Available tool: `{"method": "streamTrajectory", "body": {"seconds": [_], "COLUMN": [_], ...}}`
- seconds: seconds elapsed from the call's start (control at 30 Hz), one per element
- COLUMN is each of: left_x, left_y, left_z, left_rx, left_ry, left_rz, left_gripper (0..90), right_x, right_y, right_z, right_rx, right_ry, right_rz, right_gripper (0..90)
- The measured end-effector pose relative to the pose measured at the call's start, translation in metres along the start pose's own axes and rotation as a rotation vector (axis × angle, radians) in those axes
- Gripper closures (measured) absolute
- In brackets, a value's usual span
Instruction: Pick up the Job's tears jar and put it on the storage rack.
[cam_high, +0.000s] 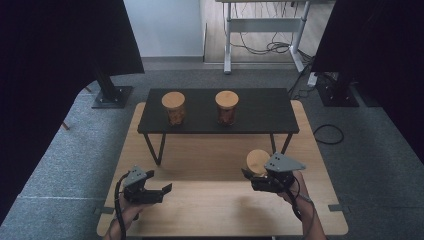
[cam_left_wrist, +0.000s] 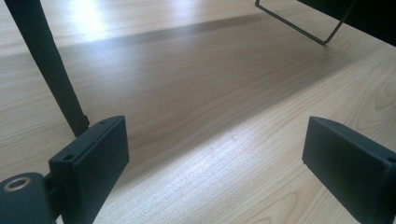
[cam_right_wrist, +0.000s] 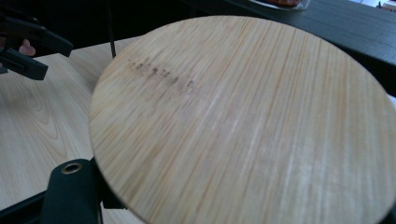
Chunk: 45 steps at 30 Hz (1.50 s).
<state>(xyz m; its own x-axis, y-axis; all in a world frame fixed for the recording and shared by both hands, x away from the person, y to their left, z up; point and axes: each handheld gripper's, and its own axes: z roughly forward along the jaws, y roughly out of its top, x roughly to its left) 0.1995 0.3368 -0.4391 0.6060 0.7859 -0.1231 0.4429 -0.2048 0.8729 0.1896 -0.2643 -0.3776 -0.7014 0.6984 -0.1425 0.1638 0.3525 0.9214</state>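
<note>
Under the right claw (cam_high: 252, 176), clamped jar (cam_high: 258, 161), body hidden beneath its lid; left claw (cam_high: 161, 192) apart, empty

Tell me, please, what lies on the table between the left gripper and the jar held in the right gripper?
Nothing: in the high view, bare wooden table stretches between the open left gripper and the wooden-lidded jar in the right gripper.

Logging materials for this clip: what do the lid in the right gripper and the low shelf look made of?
Round lid: likely bamboo or light wood, matt, with fine parallel grain lines and a faint dark mark. Low shelf: black matt top, material unclear, on thin dark legs that look like metal rod.
</note>
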Motion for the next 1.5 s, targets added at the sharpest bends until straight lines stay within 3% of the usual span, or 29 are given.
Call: {"method": "streamTrajectory", "body": {"seconds": [1.5], "left_x": [0.001], "left_y": [0.0], "left_z": [-0.001], "left_rx": [-0.004], "left_ry": [0.003], "left_rz": [-0.003], "left_gripper": [6.6], "right_x": [-0.008], "right_y": [0.024], "right_z": [-0.008], "right_rx": [-0.039], "right_ry": [-0.04], "right_rz": [-0.025], "right_gripper": [24.9]}}
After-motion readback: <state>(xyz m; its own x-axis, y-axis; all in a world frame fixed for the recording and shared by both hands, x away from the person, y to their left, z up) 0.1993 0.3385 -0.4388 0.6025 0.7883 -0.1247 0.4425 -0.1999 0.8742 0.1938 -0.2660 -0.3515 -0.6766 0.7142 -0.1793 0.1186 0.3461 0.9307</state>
